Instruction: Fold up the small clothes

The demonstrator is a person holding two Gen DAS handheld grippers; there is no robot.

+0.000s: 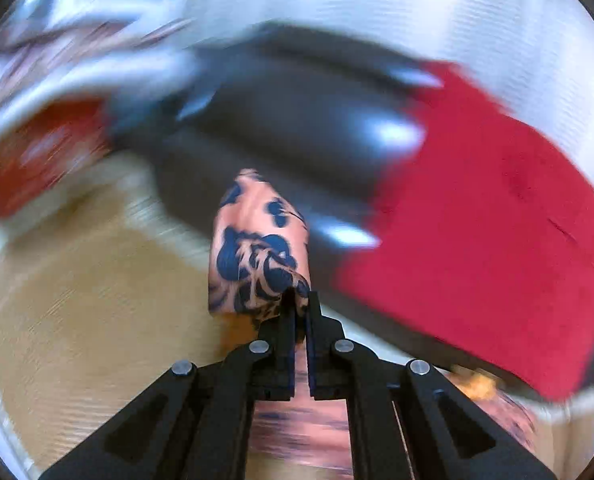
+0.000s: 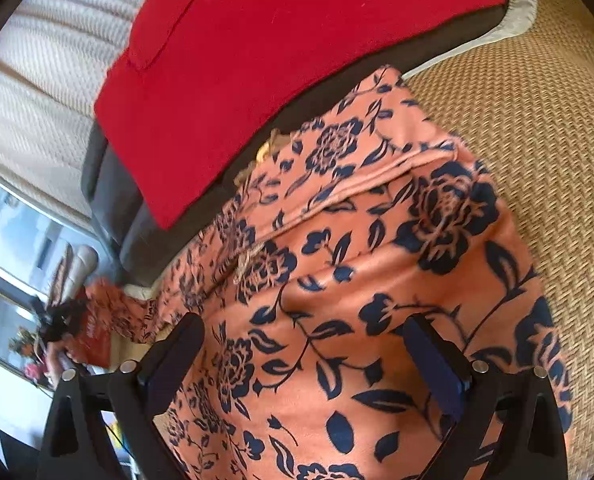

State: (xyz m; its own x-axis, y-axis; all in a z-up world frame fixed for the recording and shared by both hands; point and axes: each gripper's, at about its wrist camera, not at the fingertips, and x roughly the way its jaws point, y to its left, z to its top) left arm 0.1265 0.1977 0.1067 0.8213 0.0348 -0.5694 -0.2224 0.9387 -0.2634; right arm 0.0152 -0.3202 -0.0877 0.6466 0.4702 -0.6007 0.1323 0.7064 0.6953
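A peach garment with navy flowers [image 2: 377,280] lies spread on a woven tan mat [image 2: 537,152]. My right gripper [image 2: 303,340] hovers just over its middle, open, with the cloth showing between the two fingers and no pad pressing on it. In the blurred left wrist view, my left gripper [image 1: 300,300] is shut on a fold of the same floral garment [image 1: 257,240], which stands up in a narrow bunch ahead of the fingertips. In the right wrist view one corner of the garment is drawn out to the far left.
A red cloth [image 2: 277,60] lies on a dark cushion [image 2: 113,216] just beyond the garment; both also show in the left view, the red cloth [image 1: 477,220] at right. White ribbed fabric [image 2: 37,80] and a window [image 2: 13,232] are at left.
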